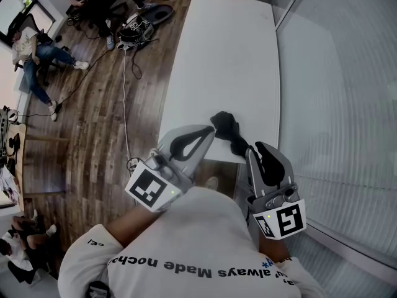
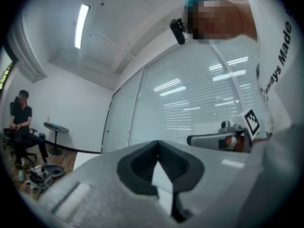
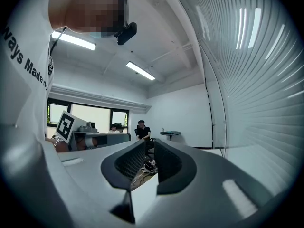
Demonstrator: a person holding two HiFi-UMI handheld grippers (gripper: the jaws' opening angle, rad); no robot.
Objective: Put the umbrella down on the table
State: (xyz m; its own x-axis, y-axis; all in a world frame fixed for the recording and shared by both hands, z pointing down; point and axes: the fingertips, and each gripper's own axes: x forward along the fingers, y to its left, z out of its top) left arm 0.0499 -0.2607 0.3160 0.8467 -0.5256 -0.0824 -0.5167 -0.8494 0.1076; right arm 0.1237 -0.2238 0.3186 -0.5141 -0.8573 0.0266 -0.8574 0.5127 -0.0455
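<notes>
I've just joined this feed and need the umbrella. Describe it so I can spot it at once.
Find the long white table beside the glass wall. At its near end, close to the edge nearest the person, lies the umbrella. It is the only thing on the tabletop: a small, folded black bundle against the white.

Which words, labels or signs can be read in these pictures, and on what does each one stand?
"always Made", on the person's white shirt; the following word is unclear.
Small dark print on the white sleeve: too small to read.
Black-and-white square markers on the left gripper and right gripper: patterns only, no letters.
</notes>
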